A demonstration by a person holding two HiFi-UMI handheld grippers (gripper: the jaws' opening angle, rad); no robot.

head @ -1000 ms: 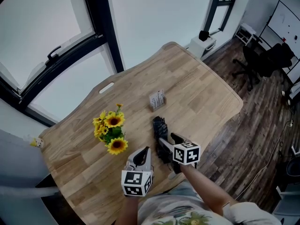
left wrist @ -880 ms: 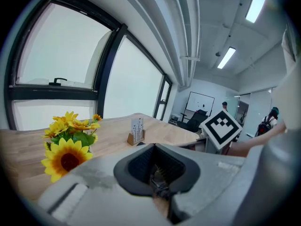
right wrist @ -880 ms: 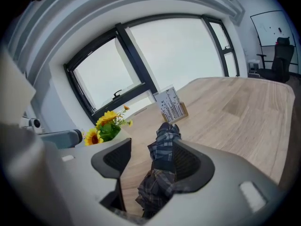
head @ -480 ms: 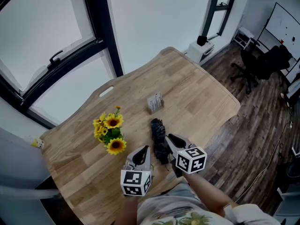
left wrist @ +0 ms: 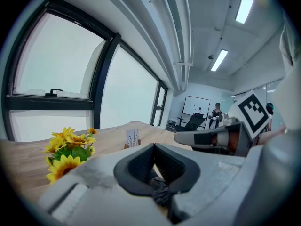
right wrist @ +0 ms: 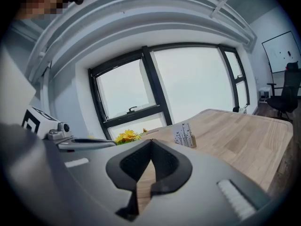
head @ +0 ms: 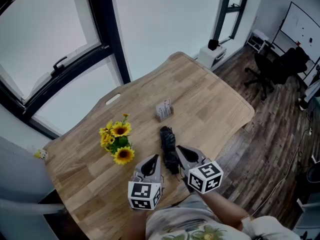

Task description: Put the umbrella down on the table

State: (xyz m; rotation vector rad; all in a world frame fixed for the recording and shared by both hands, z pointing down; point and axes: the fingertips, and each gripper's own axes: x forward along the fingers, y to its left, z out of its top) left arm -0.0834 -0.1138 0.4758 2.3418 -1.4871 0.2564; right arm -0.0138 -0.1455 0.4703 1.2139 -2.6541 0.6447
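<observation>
The umbrella [head: 168, 138] lies folded on the table [head: 200, 94], close to the edge nearest me, its length running from that edge toward the middle. It rests flat on the wood, which is where the task wants it, so I judge the job to be as good as done.

My right hand-held gripper [right wrist: 151, 142] hovers just beside the umbrella on its right. Its jaws have just been closing, and now they are pressed together with nothing between them; only bare table shows through the gap behind the tips. I take it they are closed so that no loose fabric or strap can catch on them.

My left hand-held gripper [left wrist: 154, 146] hangs on the umbrella's other side, also pressed together. A dark, crumpled bit of the umbrella shows low in the loop behind its tips, but it looks to lie beyond the jaws, not pinched by them.

The sunflowers [head: 117, 139] stand apart from the umbrella, toward the table's left corner. The small card stand [head: 164, 109] sits further in, near the middle. Neither touches the umbrella, so it has room to lie without knocking anything over.
</observation>
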